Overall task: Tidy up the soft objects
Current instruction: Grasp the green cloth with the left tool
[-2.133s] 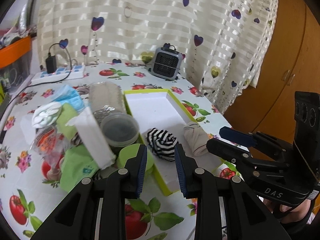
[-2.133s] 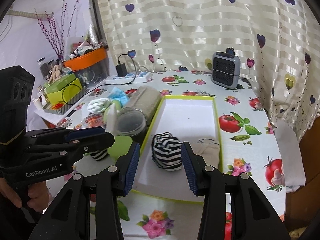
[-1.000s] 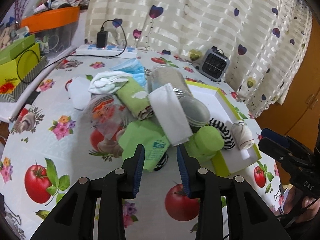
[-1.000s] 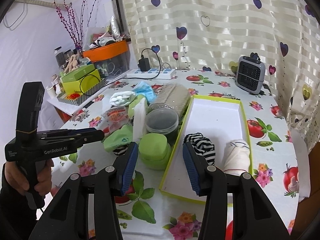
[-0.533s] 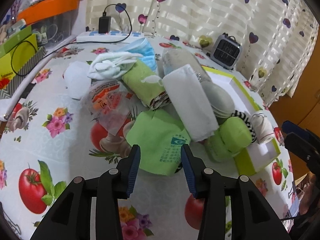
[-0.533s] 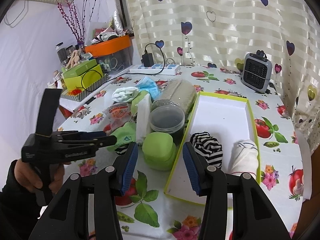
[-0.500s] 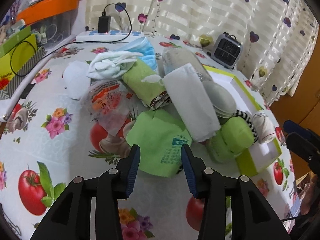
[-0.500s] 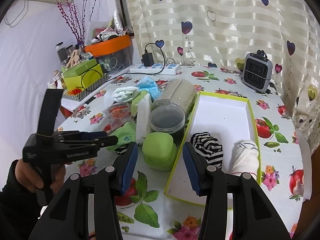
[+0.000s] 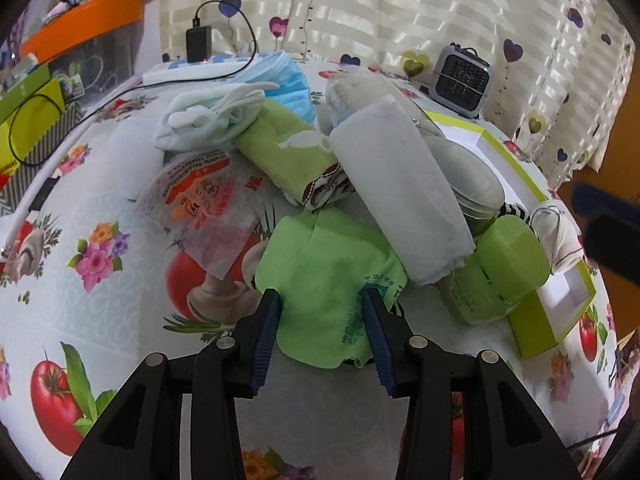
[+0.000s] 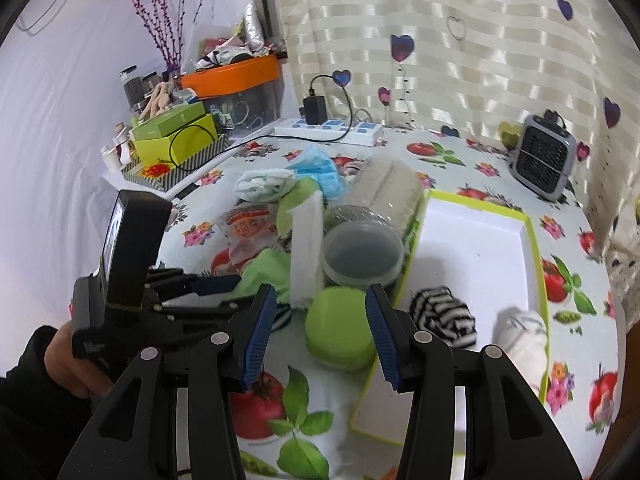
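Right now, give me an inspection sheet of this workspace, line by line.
Surface: table under a tomato-and-flower print cloth.
Job's things: green cloth at the near edge of the pile; striped sock roll and white roll lie in the yellow-rimmed tray.
Clutter: blue masks, white roll of cloth, clear lidded tub, green round case, printed plastic bag.
Grippers: left tool closing, green cloth between its pads; right tool open, empty.
Cables: charger lead from the power strip.
Surroundings: heart-print curtain, small grey fan, orange bin.
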